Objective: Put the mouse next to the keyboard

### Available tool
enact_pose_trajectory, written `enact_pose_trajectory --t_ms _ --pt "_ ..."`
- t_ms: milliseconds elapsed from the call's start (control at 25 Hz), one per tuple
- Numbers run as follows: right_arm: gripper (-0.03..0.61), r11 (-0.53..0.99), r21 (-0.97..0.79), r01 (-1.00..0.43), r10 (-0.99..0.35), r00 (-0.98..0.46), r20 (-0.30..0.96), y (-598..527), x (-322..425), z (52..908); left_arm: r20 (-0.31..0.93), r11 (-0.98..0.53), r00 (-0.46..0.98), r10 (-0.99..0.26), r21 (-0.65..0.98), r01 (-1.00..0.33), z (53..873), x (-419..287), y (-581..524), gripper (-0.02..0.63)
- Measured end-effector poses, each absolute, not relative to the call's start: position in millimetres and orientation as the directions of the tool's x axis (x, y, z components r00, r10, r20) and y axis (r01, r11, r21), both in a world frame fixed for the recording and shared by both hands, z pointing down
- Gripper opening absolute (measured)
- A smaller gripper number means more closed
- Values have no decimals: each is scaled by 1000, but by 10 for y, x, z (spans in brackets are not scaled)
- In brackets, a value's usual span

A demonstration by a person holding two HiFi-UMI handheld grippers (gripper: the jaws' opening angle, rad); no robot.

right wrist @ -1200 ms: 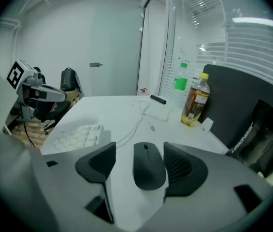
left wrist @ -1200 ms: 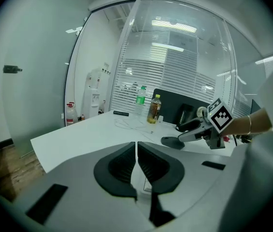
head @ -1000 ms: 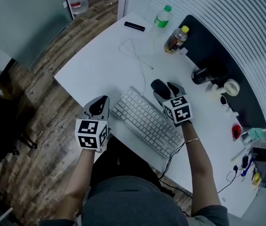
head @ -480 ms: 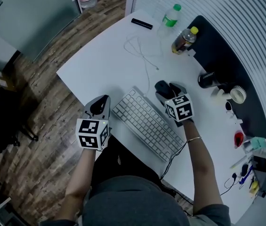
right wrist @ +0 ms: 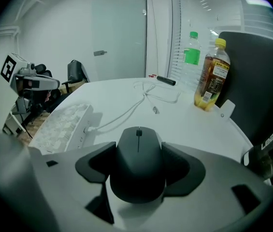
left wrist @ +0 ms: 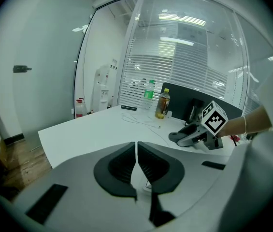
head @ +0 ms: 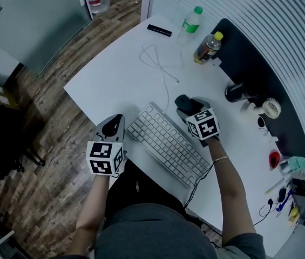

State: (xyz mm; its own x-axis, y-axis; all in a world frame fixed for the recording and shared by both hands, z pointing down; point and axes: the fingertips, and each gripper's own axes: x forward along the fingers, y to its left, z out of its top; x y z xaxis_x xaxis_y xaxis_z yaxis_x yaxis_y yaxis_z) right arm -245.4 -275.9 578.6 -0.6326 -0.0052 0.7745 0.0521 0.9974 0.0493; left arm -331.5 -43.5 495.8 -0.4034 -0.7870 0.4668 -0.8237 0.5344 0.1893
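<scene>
The black mouse [head: 181,101] sits between the jaws of my right gripper [head: 184,106], just off the far right corner of the white keyboard [head: 165,143]. In the right gripper view both pads lie against the sides of the mouse [right wrist: 138,161] and the jaws are closing on it. The keyboard [right wrist: 61,122] shows to its left there. My left gripper [head: 113,125] hangs off the table's near edge, left of the keyboard. It is shut, with nothing between its jaws [left wrist: 136,166].
A white cable [head: 160,63] runs from the keyboard across the white table [head: 109,74]. A green-capped bottle [head: 190,21], a yellow-capped bottle [head: 205,47] and a black remote [head: 158,30] stand at the far side. A dark panel [head: 249,63] and small desk items line the right edge.
The head view has shifted a little. My right gripper stays around the mouse by the keyboard's corner. My left gripper has drawn back slightly toward the person.
</scene>
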Motion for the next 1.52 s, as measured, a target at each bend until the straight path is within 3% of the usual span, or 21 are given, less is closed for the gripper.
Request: enact_pose_trajectory --t_ms 280,680,1520 --pt "295 996 91 15 -60 -641 765 -2760 -2364 5628 447 503 -385 -807 179 -846 4843 -3302 -479 29" --pt "296 986 86 -144 -161 -673 721 -2759 -1835 5330 413 357 -259 -873 179 -917 4739 -3050 -825 29" --pt "295 798 57 -600 -471 -562 680 -2558 -126 5168 397 -3 74 -915 175 -985 4695 -2141 -1142 29"
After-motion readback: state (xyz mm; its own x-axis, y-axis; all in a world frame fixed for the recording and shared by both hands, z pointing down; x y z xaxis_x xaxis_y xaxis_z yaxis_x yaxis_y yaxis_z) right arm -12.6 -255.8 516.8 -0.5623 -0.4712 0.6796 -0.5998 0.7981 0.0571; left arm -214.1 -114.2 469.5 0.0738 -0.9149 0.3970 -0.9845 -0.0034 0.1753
